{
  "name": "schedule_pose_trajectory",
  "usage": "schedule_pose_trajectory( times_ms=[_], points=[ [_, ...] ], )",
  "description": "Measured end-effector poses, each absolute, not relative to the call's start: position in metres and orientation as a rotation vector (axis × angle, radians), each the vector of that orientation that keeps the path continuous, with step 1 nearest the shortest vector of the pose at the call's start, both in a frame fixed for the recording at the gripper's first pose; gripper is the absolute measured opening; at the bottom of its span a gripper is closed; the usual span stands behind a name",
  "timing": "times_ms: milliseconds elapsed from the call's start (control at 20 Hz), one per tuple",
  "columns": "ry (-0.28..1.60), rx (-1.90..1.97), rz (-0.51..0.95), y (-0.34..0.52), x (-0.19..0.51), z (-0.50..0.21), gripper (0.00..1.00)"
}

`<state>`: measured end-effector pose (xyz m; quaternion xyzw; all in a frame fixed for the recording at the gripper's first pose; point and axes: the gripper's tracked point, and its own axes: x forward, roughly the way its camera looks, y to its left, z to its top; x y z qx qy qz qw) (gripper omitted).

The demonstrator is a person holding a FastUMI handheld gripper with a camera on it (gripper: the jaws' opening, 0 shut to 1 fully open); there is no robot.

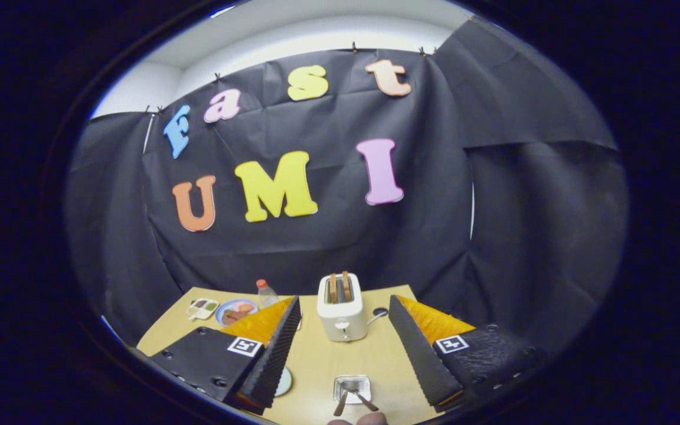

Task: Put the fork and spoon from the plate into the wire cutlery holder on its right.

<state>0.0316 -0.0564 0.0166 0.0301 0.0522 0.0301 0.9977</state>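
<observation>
Two utensils [350,400] in wire holder [352,388]; jaws wide apart, empty.

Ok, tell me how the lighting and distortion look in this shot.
Gripper view: strong fisheye bend, table edges curving; even soft light, no harsh glare; open gripper fingers sharp, toaster clear, the holder with cutlery small and slightly soft between the fingers.

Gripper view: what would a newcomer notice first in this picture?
The white toaster with two slices in its slots stands on the table beyond the open gripper, between its two fingers. Nearer, the wire cutlery holder holds two utensils. A plate of food and a bottle sit beyond the left finger.
</observation>
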Motion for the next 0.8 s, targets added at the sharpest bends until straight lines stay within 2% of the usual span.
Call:
schedule_pose_trajectory(
  times_ms=[200,800],
  points=[
    [0.002,0.051,0.046,-0.057,0.007,0.037,0.91],
    [-0.03,0.058,0.041,-0.06,-0.015,0.039,0.92]
  ],
)
